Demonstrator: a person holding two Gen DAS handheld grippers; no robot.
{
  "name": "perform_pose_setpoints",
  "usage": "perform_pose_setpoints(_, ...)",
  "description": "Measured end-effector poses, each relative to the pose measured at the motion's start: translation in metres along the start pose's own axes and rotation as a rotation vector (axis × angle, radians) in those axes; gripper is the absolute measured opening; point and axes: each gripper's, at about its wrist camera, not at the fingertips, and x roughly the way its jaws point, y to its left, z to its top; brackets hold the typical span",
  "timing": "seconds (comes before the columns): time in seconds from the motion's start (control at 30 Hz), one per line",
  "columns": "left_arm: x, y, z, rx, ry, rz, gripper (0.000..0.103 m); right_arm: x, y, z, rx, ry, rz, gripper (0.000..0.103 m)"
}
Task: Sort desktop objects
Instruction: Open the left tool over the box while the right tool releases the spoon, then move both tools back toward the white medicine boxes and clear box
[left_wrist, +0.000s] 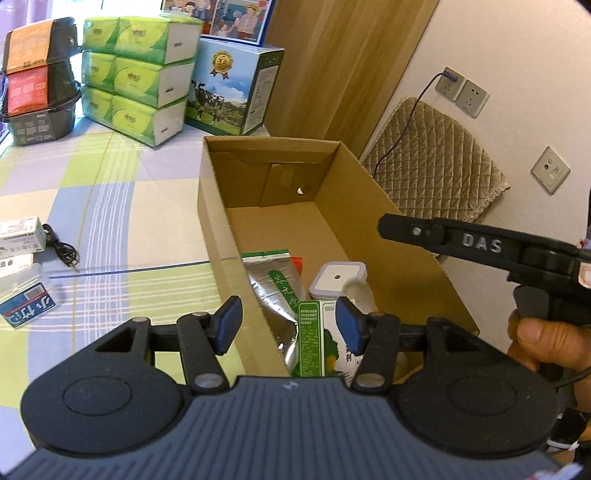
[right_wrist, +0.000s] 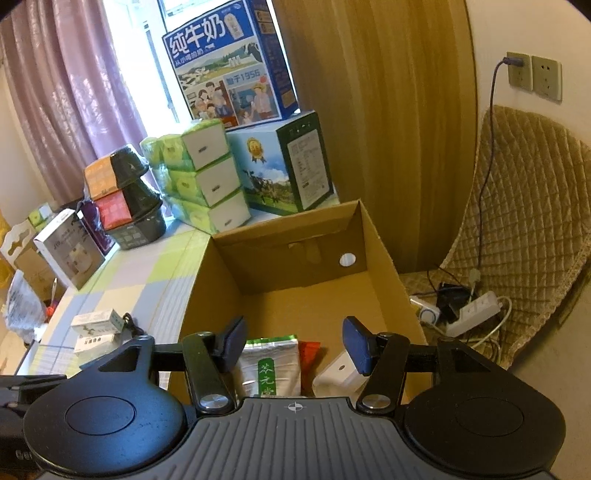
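An open cardboard box (left_wrist: 218, 206) (right_wrist: 199, 291) stands on the checked tablecloth. At its near end lie a silver tea pouch (left_wrist: 273, 280) (right_wrist: 271, 365), an orange packet (left_wrist: 298, 263) (right_wrist: 309, 354), a white square container (left_wrist: 338, 278) (right_wrist: 338, 371) and a green-white carton (left_wrist: 314, 339). My left gripper (left_wrist: 290, 326) is open and empty over the box's near left wall. My right gripper (right_wrist: 295, 343) is open and empty above the same items; its side (left_wrist: 406, 230) shows held by a hand (left_wrist: 535, 339). Small white boxes (left_wrist: 20, 232) (right_wrist: 96, 321), a blue-white pack (left_wrist: 26, 302) and a black cable (left_wrist: 61, 249) (right_wrist: 129, 321) lie on the table to the left.
Stacked green tissue packs (left_wrist: 136, 77), a milk case (left_wrist: 232, 88) and black bowls (left_wrist: 40, 81) line the table's far side. A chair with a quilted cover (left_wrist: 432, 162) stands right of the box, with a power strip (right_wrist: 476, 310) and cords on its seat.
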Motion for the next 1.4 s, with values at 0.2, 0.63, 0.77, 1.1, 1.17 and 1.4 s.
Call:
perform_pose_setpoints(0.2,-0.010,0.007,-0.005,-0.016,-0.006,0.012,0.051,-0.016,0.004,-0.004,0.001,-0.010,0.001,0.055)
perform_pose_setpoints(0.63,-0.055,0.031,-0.023,-0.040,-0.034,0.055,0.052,-0.052,0.045,-0.035,-0.020,-0.002,0.027,0.056)
perform_pose_setpoints(0.77,-0.070,0.043,-0.035,-0.055,-0.044,0.072,0.056,-0.060,0.060,-0.047,-0.022,0.006,0.035,0.056)
perform_pose_setpoints(1.1,-0.107,0.091,-0.070,-0.114,-0.051,0.143,0.062,-0.066,0.103,-0.077,-0.056,0.037,0.085,0.070)
perform_pose_setpoints(1.17,-0.116,0.104,-0.077,-0.122,-0.055,0.166,0.068,-0.066,0.111,-0.082,-0.059,0.041,0.101,0.074)
perform_pose_setpoints(1.4,-0.150,0.154,-0.095,-0.175,-0.075,0.229,0.084,-0.057,0.149,-0.105,-0.092,0.070,0.157,0.092)
